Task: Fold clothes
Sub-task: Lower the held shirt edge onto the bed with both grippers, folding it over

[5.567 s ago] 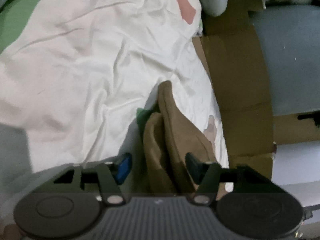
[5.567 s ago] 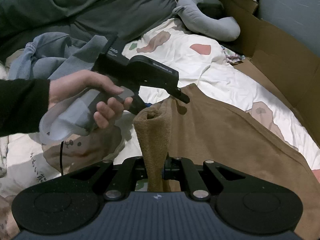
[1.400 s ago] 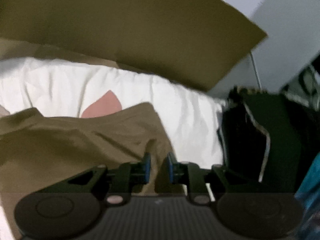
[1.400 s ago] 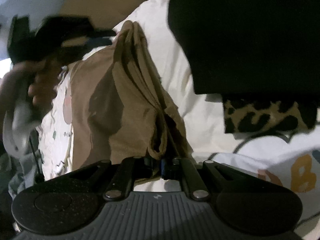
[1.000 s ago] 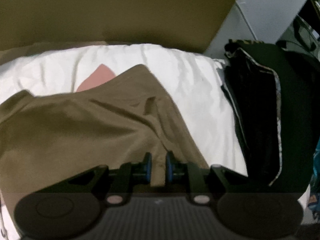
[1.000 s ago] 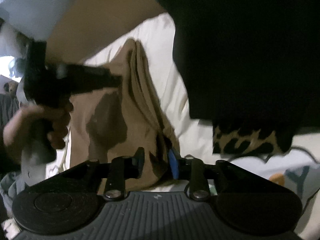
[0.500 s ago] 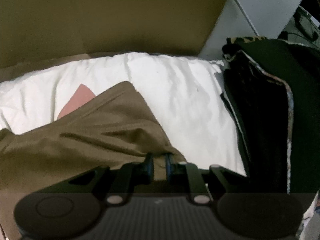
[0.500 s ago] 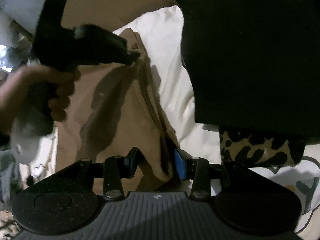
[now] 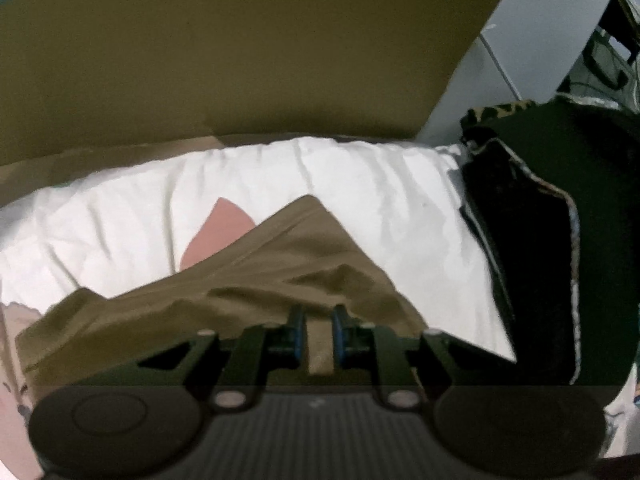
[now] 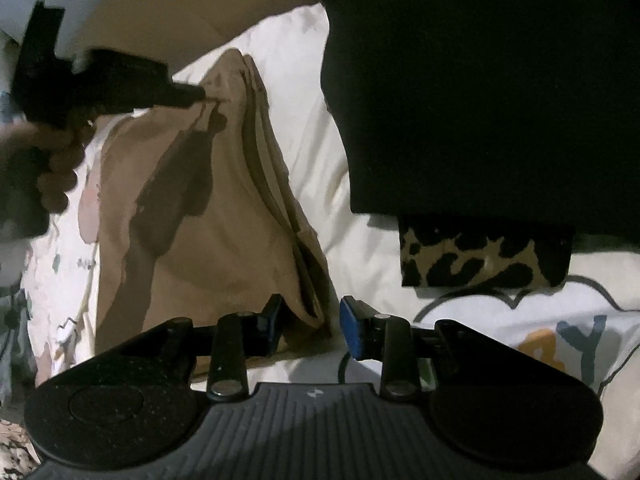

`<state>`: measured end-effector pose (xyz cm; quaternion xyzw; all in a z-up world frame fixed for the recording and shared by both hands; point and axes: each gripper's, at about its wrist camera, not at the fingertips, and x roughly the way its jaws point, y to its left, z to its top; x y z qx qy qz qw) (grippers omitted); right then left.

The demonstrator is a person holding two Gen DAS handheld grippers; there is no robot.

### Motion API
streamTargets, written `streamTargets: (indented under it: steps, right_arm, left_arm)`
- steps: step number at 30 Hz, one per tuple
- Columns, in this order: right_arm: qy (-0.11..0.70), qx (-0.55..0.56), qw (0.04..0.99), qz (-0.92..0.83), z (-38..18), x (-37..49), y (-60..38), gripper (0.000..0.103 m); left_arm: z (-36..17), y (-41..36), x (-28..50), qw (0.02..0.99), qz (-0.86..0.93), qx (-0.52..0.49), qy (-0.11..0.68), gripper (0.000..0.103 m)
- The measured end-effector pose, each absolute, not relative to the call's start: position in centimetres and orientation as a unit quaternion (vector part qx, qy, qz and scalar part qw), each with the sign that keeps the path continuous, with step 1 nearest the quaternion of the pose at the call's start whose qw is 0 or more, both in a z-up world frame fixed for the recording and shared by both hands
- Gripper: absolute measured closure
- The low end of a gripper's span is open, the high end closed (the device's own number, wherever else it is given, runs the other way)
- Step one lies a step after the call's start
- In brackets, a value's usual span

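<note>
A white bedsheet (image 9: 380, 184) with a pink leaf-shaped patch (image 9: 216, 232) covers the bed, and a brown cardboard sheet (image 9: 240, 52) stands along its far edge against a pale wall (image 9: 532, 20). Toward one side of the bed lies a stack of dark fabric (image 10: 480, 92) over a leopard-print piece (image 10: 476, 260), resting on a white cloth printed with coloured letters (image 10: 560, 344).

Black garment (image 10: 480, 80) (cardboard (image 9: 240, 52) behind) beside sheet (image 9: 380, 184)

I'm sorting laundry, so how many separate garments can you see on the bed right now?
3: a brown garment between both grippers, a black garment beside it, and a leopard-print piece under the black one's edge. Others may be hidden.
</note>
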<state>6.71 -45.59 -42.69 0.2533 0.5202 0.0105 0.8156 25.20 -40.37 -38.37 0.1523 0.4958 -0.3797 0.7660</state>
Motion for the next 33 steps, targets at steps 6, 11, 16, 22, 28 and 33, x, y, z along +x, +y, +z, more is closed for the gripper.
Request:
streamTargets:
  steps: [6, 11, 16, 22, 28, 33]
  right_arm:
    - [0.513, 0.243, 0.823, 0.027, -42.5, 7.4, -45.6, 0.065]
    - [0.517, 0.232, 0.823, 0.031, -43.1, 8.1, -45.4, 0.068]
    - [0.523, 0.224, 0.822, 0.034, -43.6, 8.5, -45.3, 0.069]
    - [0.542, 0.221, 0.810, 0.045, -43.6, 8.2, -45.5, 0.068]
    - [0.509, 0.240, 0.825, 0.060, -42.5, 8.1, -46.3, 0.068]
    - [0.488, 0.236, 0.838, 0.063, -42.3, 9.1, -45.8, 0.068]
  left_arm:
    - [-40.3, -42.5, 26.4, 0.756, -0.383, 0.172, 0.503, 0.088]
    - [-41.2, -44.3, 26.6, 0.751, -0.389, 0.206, 0.492, 0.090]
    - [-40.1, -44.4, 26.7, 0.747, -0.397, 0.228, 0.482, 0.090]
    - [-37.8, -42.4, 27.5, 0.763, -0.388, 0.214, 0.470, 0.078]
    - [-36.9, -37.6, 28.3, 0.781, -0.347, 0.206, 0.477, 0.077]
    - [-37.0, -31.7, 28.3, 0.799, -0.290, 0.190, 0.492, 0.073]
